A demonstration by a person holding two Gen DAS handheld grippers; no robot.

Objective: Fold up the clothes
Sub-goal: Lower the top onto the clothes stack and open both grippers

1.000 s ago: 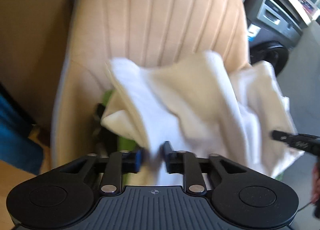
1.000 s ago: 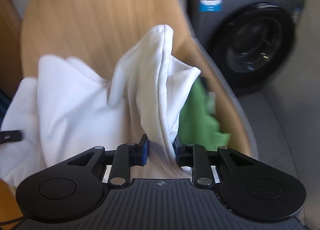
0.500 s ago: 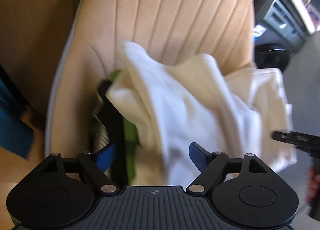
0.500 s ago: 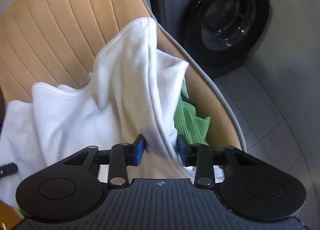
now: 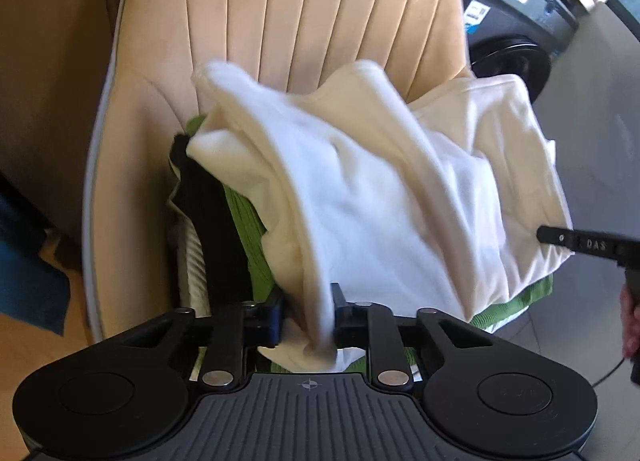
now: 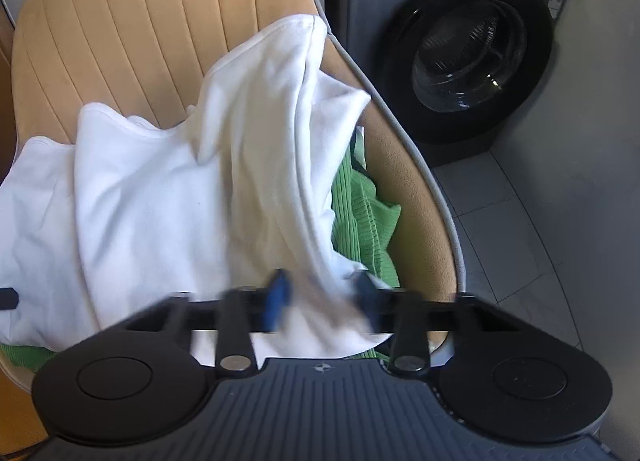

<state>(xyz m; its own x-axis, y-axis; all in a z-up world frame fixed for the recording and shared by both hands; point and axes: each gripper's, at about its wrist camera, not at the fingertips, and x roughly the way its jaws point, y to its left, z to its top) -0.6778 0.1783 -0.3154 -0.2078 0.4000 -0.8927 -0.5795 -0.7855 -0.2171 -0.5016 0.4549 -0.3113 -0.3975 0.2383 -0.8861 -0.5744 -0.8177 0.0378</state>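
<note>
A white garment (image 5: 380, 189) lies crumpled on a heap of clothes in a tan armchair (image 5: 320, 13). My left gripper (image 5: 306, 313) points steeply down at the heap's near edge. Its jaws are closing, and a fold of the white cloth is pinched between them. At the heap's right side, the right gripper (image 6: 320, 297) is blurred. Its jaws are closing too, on a bunched ridge of the same white garment (image 6: 180, 189). Under the white cloth lie a green ribbed garment (image 6: 364, 213) and a black one (image 5: 208, 213).
A grey front-loading washing machine (image 6: 472, 49) stands just right of the armchair (image 6: 140, 21), on a tiled floor (image 6: 520, 241). Blue fabric (image 5: 28, 261) hangs at the far left. A person's hand (image 5: 632, 313) shows at the right edge of the left wrist view.
The left jaws opened wide half a second ago and have come together again on a fold of the white cloth. The right jaws kept the cloth ridge between them, and that view swung slightly.
</note>
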